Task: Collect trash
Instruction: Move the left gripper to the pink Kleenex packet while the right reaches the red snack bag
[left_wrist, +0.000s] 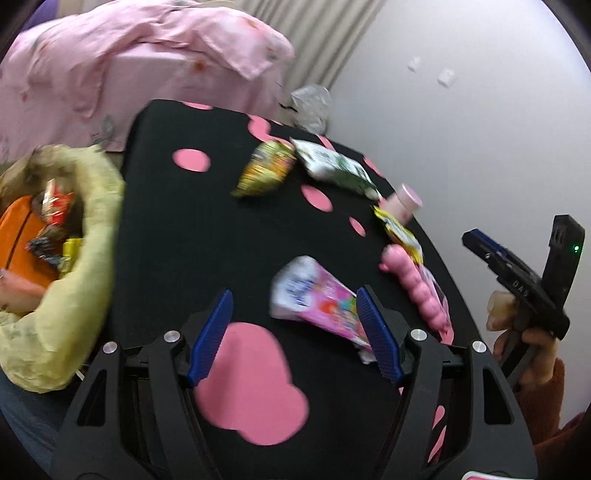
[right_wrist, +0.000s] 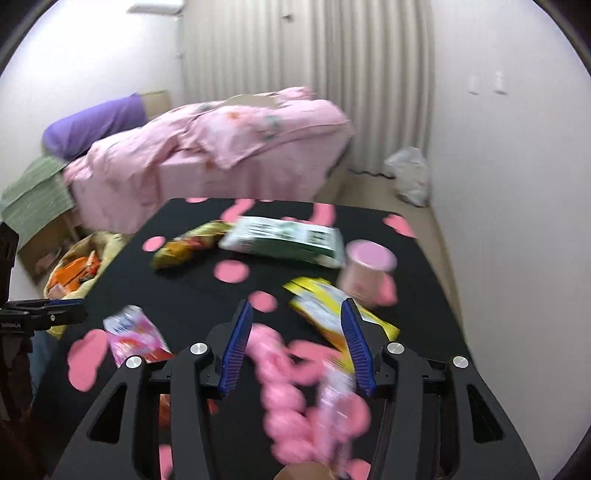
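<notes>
Left gripper (left_wrist: 295, 332) jaws spread, pink wrapper (left_wrist: 317, 310) touching the right jaw; right gripper (right_wrist: 295, 347) jaws spread over a pink toy (right_wrist: 284, 398).

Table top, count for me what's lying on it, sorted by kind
Snack wrappers: 4 — pink, yellow-orange, green-white, yellow
Pink cups: 1
Pink beaded toys: 1
Total: 6, as far as the blur allows.
</notes>
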